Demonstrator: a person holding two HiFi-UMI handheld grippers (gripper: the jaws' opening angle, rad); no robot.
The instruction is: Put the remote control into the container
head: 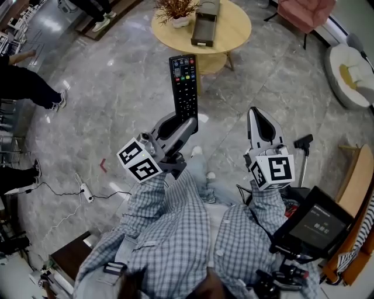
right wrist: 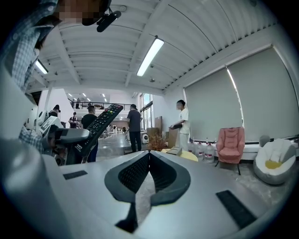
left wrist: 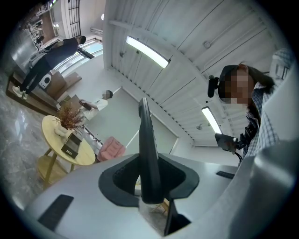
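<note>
Up ahead in the head view, the round wooden table (head: 234, 29) carries the dark open container (head: 205, 26) beside a potted dried plant (head: 175, 11), well apart from you. Your left gripper (head: 186, 120) is clamped on the lower end of the remote control (head: 186, 84), which stands upright with its buttons toward you. Your right gripper (head: 258, 114) is closed and carries nothing. The step is the carry, so walk in close and line the remote up with the container's long side. Lower it right in before you let go, because only its bottom end is gripped and the long top could tip or catch the rim. You have one remote, one container, one table, one plant and two grippers.

In the left gripper view, the remote stands edge-on between the pads, which press on its two faces. Far off at the left are the same single table, container and plant, and one pink chair (left wrist: 111, 148).

In the right gripper view, the jaws meet with nothing between them. One remote shows at the left, held in the other gripper. Keep this gripper free to steady the container if it slides.
</note>
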